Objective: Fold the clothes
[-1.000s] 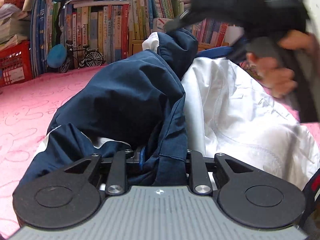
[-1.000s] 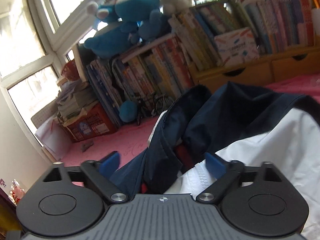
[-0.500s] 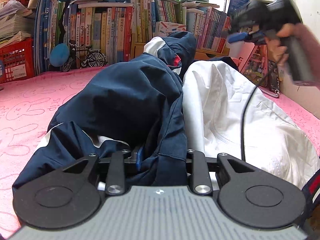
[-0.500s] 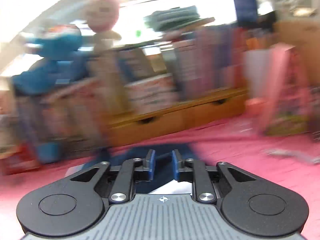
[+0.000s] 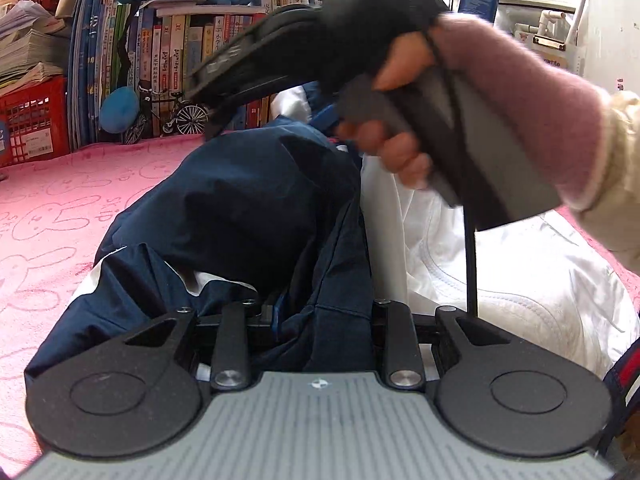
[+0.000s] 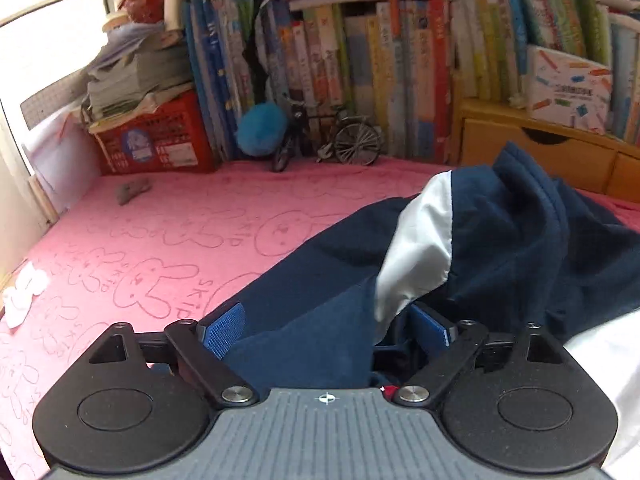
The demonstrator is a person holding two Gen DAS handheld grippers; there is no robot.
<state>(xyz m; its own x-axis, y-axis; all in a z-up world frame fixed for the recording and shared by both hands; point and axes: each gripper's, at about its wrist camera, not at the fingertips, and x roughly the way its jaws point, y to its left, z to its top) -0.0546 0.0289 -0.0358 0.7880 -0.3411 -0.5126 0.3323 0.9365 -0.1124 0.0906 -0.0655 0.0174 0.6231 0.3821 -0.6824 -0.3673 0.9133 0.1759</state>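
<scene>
A navy and white jacket [image 5: 256, 200] lies bunched on the pink bed cover [image 5: 52, 216]. My left gripper [image 5: 320, 312] is shut on a fold of its navy fabric near the hem. In the right wrist view, my right gripper [image 6: 326, 328] is open wide. Its blue pads [image 6: 224, 330] stand on either side of a navy fold and a white panel [image 6: 416, 252] of the jacket [image 6: 520, 240]. The left wrist view shows a hand [image 5: 400, 152] in a pink sleeve [image 5: 520, 92] holding the right tool above the jacket's far end, hiding part of it.
Along the back run a shelf of books [image 6: 360, 60], a red crate [image 6: 160, 140] with stacked papers, a model bicycle [image 6: 332, 140], a blue plush ball [image 6: 262, 128] and wooden drawers [image 6: 540, 156]. A small grey object [image 6: 134, 190] and a white item [image 6: 24, 292] lie on the pink cover.
The right gripper swung up and away shut, then came back down and now stands open around a jacket fold. The left gripper has kept its hold and not moved.
</scene>
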